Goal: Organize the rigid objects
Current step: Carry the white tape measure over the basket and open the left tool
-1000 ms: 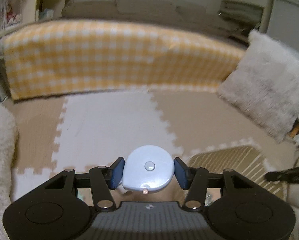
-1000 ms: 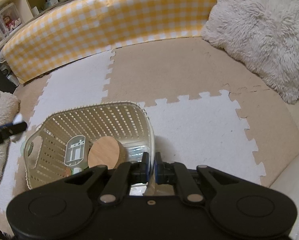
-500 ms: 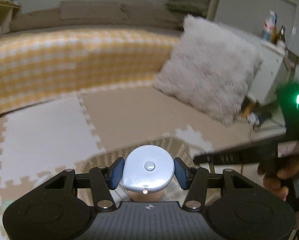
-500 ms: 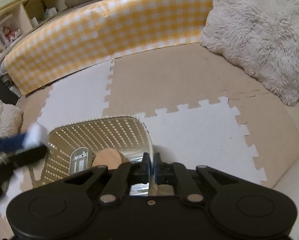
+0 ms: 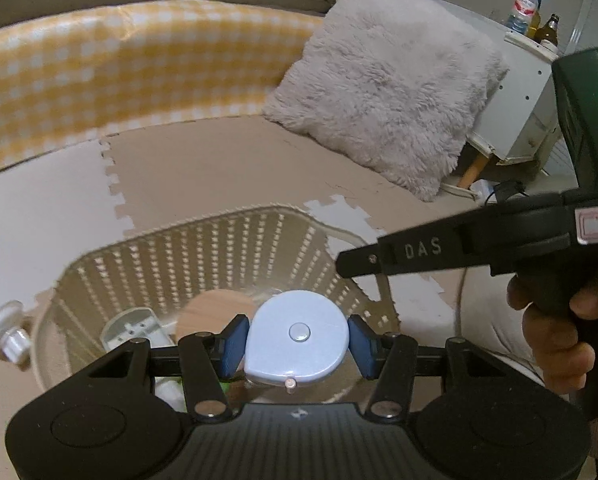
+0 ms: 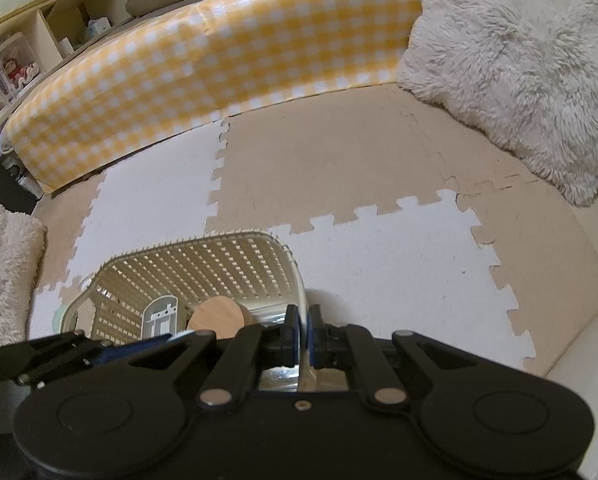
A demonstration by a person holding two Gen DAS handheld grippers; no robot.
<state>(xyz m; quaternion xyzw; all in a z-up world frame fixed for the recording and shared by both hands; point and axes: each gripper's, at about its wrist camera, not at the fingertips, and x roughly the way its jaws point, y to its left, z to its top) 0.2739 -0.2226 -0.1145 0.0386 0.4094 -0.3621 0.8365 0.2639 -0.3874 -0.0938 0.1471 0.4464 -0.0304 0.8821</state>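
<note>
Left tongs [image 5: 297, 340]: I moved them over the basket [image 5: 203, 240], pinching the blue tape measure [image 5: 297, 344].
Right tongs [image 6: 303, 326]: I kept them still, pressed on the basket's rim.

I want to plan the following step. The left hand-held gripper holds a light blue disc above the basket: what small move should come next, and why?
Probably lower the left hand-held gripper a little, then open it. The disc already hangs over the basket, whose rim the right hand-held gripper pinches steady.
</note>
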